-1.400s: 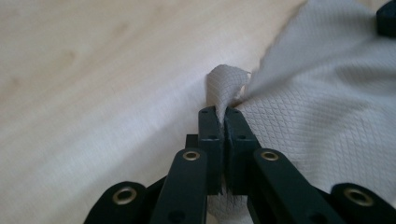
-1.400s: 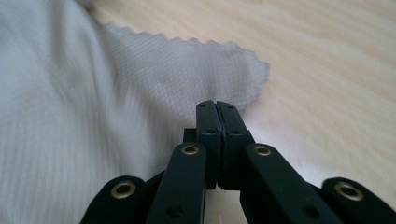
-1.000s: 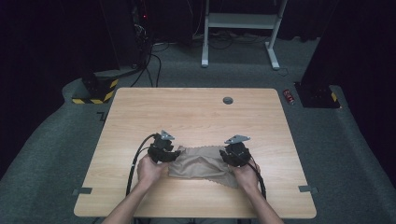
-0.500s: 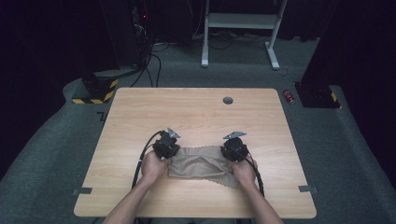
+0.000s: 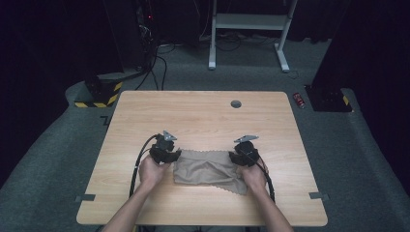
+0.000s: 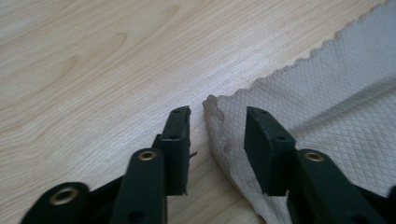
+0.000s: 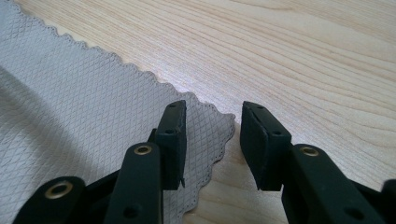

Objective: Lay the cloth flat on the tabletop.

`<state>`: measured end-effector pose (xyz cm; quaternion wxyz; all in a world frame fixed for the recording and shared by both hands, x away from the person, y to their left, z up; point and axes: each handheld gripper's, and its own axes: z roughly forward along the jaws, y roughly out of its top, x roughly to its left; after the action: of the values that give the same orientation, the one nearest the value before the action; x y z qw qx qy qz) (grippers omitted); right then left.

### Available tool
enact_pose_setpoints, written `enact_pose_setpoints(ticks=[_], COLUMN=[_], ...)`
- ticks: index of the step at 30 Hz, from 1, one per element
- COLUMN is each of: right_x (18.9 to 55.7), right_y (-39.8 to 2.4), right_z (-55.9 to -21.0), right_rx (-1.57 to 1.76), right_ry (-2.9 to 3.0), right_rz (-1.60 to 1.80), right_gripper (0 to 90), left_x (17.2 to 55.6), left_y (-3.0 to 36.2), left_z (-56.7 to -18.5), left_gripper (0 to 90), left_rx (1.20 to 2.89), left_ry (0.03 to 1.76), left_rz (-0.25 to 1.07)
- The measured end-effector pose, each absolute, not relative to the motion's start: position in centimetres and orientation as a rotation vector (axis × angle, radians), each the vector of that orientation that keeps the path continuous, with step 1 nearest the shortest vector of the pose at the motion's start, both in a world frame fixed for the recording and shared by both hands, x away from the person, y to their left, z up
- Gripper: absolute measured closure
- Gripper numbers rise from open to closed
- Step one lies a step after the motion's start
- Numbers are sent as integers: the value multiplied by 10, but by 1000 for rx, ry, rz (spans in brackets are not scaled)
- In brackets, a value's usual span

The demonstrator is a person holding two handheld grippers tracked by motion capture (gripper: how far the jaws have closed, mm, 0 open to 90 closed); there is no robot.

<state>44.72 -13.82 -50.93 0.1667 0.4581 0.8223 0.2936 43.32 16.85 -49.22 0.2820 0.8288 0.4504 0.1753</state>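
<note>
Seemingly well along, judged from above: one cloth (image 5: 208, 169) spread flat on the table (image 5: 193, 111), stretched between the left tongs (image 5: 167, 153) and the right tongs (image 5: 241, 155), with a scalloped lower layer peeking out near the right tongs, so probably folded once already. Likely left to do: another fold, or squaring up that stray edge. Counted from this high view: one cloth, two tongs, two hands, one table, and one round dark plug (image 5: 236, 104) well beyond the tongs.

Next, along the left tongs (image 6: 217, 116): jaws partly apart, just been opening, clamped on nothing. Between them, a slightly curled corner of the cloth (image 6: 336, 93), lying loose on the wood, touched by neither pad as far as can be told; the rest running off past the right-hand jaw.

Lastly, along the right tongs (image 7: 212, 109): likewise partly apart, just been opening, gripping nothing. One more scalloped corner of the cloth (image 7: 70, 93) resting flat beneath and between the jaws, spreading away past the left-hand jaw; bare wood beyond the other jaw.
</note>
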Motion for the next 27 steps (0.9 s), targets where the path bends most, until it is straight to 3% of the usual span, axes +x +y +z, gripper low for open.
enact_pose_setpoints(ticks=[6,9,27], right_x=[446,447,456], right_y=[-135,-133,-140], right_z=[-508,-508,-484], right_rx=[1270,1251,1213], right_ry=[2370,2382,2288], right_rz=[826,817,819], right_gripper=[823,877,888], left_x=[441,443,466], left_y=[162,164,162], left_z=[-503,-502,-470], left_gripper=[832,886,896], left_rx=[2275,2265,2172], left_ry=[1200,1210,1157], left_rz=[434,411,444])
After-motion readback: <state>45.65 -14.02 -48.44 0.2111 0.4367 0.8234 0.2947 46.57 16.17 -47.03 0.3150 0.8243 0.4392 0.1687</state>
